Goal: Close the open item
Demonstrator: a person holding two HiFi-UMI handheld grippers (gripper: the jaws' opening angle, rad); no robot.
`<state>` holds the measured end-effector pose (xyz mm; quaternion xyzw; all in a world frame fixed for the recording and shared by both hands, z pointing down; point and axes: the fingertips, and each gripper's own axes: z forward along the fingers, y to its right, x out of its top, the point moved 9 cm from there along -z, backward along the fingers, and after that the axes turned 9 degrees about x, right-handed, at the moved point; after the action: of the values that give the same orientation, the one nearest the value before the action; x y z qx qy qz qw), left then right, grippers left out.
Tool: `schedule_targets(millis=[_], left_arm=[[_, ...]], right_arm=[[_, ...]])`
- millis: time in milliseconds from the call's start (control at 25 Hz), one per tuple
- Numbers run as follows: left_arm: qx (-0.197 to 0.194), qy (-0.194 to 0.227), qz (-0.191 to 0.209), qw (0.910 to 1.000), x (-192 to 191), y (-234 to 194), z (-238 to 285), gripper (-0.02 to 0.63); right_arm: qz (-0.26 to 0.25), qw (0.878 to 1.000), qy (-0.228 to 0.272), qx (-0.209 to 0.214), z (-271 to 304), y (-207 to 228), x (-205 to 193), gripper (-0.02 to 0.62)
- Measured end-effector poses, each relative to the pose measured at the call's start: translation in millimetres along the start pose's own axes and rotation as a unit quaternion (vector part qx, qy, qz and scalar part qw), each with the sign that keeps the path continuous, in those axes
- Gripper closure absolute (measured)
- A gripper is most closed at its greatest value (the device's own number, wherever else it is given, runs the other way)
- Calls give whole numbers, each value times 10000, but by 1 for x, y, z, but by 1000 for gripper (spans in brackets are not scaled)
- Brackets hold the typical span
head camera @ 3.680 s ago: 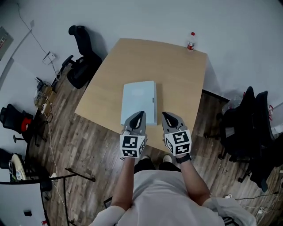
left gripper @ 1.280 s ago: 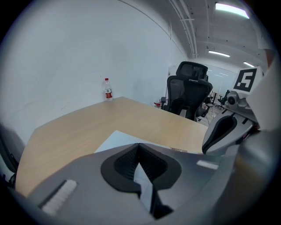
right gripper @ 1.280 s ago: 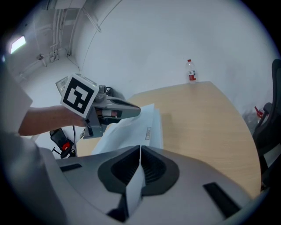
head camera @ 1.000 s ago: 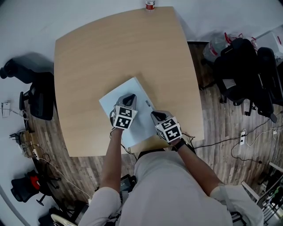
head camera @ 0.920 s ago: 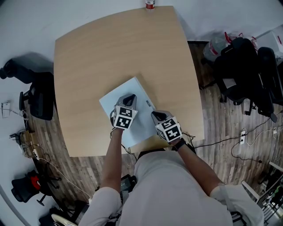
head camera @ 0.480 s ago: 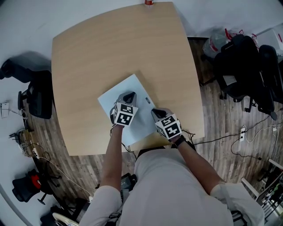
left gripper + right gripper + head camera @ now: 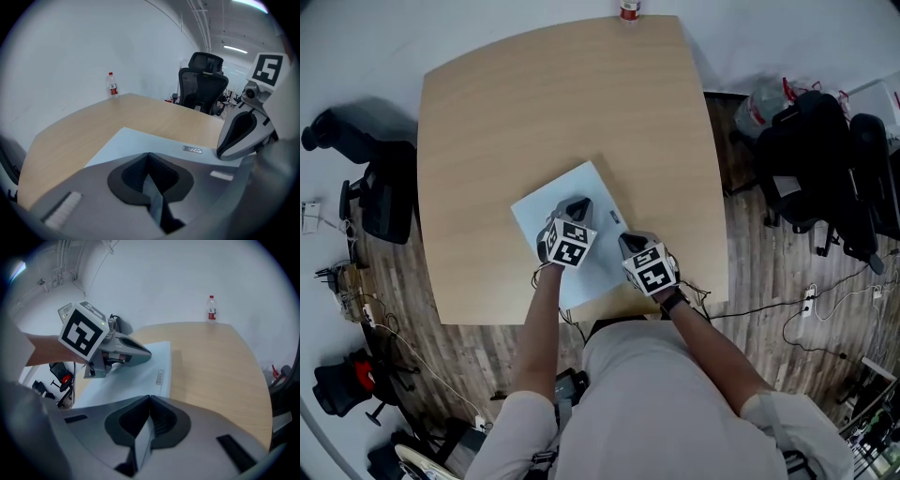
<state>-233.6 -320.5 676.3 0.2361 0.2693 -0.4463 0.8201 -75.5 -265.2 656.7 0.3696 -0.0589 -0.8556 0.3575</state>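
My head camera sits high and looks steeply down, so I see the whole surface (image 7: 572,112) from above, far away. The camera on the left tongs (image 7: 577,206) sits low and close over the white case (image 7: 532,208). It looks across it at the far wall (image 7: 70,56). The camera on the right tongs (image 7: 627,243) does the same from the other side. All three see the bottle (image 7: 628,9), and each low camera sees the other tongs.
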Motion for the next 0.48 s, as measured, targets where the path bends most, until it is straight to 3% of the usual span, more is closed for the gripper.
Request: schedule_targets(millis=[320, 480], left_arm=[[128, -70, -82, 9999, 4, 0, -1, 592], [533, -29, -766, 9956, 6, 1, -17, 594]], right_arm=[[-73, 9998, 74, 163, -2, 2, 0, 580], [-240, 9993, 111, 257, -12, -2, 9, 580]])
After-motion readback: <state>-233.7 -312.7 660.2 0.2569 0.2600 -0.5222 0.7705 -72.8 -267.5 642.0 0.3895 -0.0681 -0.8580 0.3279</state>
